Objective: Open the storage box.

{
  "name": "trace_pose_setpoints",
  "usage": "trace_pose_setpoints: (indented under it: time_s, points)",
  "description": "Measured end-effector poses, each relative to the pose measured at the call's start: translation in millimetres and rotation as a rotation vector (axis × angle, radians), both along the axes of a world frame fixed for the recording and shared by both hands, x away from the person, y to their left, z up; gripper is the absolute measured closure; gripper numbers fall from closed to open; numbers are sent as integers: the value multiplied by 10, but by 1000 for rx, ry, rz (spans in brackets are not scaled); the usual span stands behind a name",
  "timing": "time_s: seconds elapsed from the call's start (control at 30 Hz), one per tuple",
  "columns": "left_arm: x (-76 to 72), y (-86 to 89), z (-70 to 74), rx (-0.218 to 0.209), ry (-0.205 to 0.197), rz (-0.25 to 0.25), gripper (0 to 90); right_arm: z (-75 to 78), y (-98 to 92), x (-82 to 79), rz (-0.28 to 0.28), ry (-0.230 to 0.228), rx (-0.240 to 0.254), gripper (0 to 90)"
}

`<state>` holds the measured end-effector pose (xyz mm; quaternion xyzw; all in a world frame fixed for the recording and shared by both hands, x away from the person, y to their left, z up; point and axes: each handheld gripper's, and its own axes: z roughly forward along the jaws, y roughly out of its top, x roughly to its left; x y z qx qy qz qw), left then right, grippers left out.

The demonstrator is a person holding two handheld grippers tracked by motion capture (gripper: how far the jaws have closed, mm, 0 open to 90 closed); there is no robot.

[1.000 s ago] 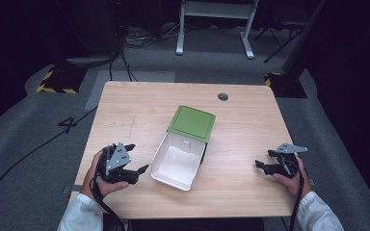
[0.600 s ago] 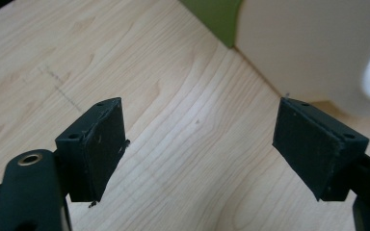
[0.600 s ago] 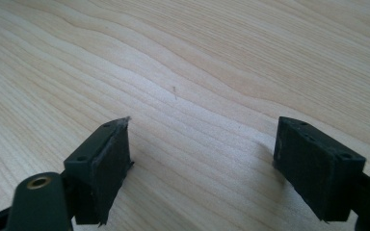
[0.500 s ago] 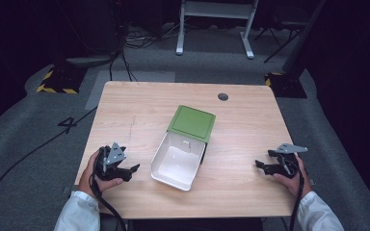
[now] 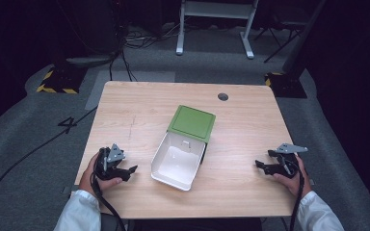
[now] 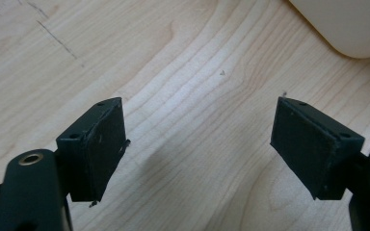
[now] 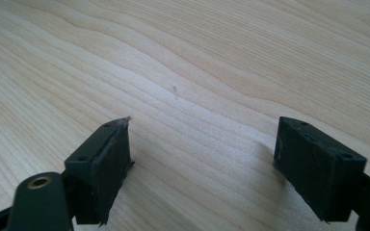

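Box (image 5: 179,156) right of left hand-held gripper (image 5: 127,172)

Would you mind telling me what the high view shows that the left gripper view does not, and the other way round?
High view: the whole table, the open white box with its green lid, and the right gripper resting near the table's right edge. Left gripper view: close detail of the left gripper, its jaws apart with bare wood between them. Both show the left gripper, the tabletop and the box.

On the table (image 5: 139,106), the box (image 5: 179,161) lies at centre; left tongs (image 5: 125,172) at eight o'clock, right tongs (image 5: 264,166) at four.
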<state>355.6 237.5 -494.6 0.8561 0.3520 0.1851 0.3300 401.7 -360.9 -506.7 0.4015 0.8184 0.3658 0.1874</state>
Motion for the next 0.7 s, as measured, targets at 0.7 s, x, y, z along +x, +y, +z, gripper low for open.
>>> trace_pose_setpoints:
  time_s: [0.7]
  points:
    - [-5, 62, -120, -66, 62, 74, 165, 0, 1, -1, 0, 0, -1, 206]
